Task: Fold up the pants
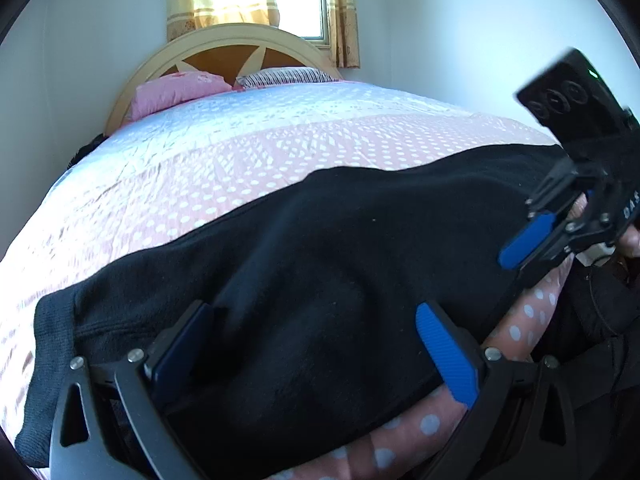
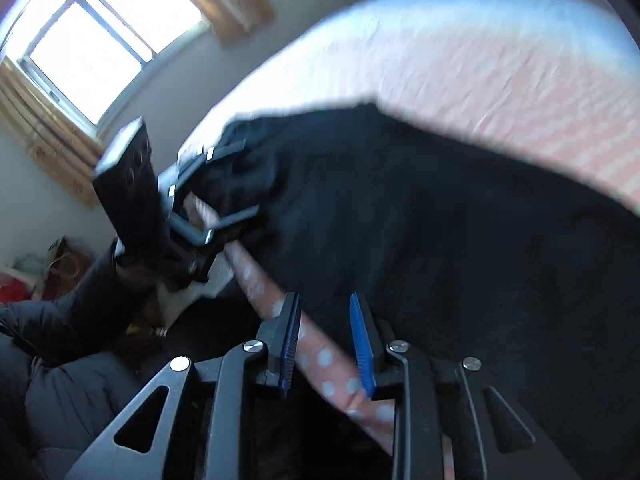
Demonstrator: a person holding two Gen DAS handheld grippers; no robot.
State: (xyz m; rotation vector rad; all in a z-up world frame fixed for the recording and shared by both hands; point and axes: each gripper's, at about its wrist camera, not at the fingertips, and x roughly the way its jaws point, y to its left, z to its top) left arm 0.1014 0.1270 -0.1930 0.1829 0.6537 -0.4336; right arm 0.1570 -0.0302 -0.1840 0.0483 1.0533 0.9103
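Here the black fleece pants (image 1: 320,264) lay on the bed beneath the left gripper (image 1: 316,344), spread wide, while the narrowly parted, empty right gripper (image 2: 325,340) risked snagging only bedsheet.

Not much to read here, honestly. The only lettering that shows up is on the right gripper (image 1: 532,240), seen from the left wrist camera: pale capitals run down the side of its black body at the right edge of the picture, and they look like "DAS", though the frame cuts them off, so the word may run on. The black box on top of that gripper carries three round embossed marks, too small to make out. Nothing readable in the blurred right wrist view.
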